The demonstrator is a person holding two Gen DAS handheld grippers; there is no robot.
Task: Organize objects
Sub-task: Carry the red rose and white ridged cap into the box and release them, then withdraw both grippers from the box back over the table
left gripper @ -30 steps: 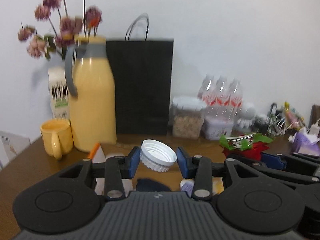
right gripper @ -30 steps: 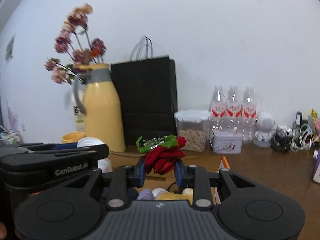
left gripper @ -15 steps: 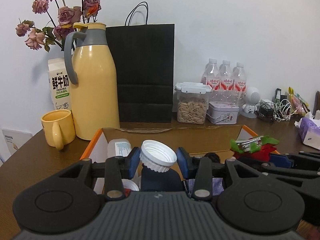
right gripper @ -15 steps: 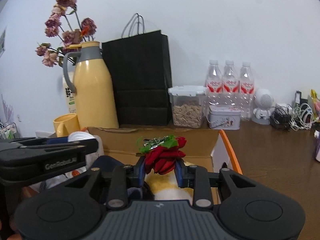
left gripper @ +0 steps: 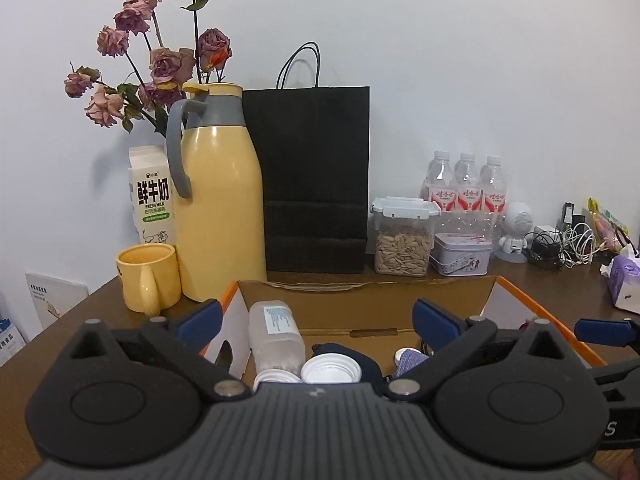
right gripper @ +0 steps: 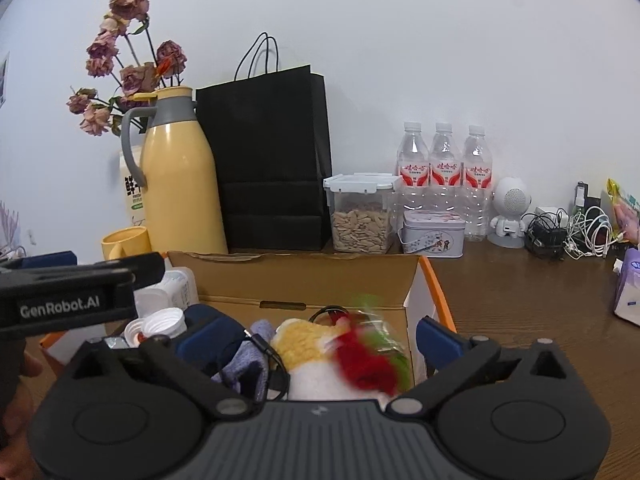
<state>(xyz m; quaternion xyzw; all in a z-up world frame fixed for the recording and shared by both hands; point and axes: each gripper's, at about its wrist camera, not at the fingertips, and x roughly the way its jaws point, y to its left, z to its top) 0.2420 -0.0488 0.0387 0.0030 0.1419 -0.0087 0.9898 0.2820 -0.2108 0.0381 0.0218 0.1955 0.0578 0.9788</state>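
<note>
both grippers just opened wide over the cardboard box [right gripper: 304,276].

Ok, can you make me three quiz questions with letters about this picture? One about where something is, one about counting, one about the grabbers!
1. Where is the white cap?
A. in the cardboard box
B. on the yellow mug
C. in the black bag

2. How many water bottles stand by the wall?
A. two
B. three
C. five

3. How is the right gripper?
A. shut on the red flower
B. shut, empty
C. open

Answers: 1 A, the cap lies inside the box beside a clear bottle. 2 B, three white tops in a row. 3 C, its jaws are spread and the red flower is free of them.
</note>
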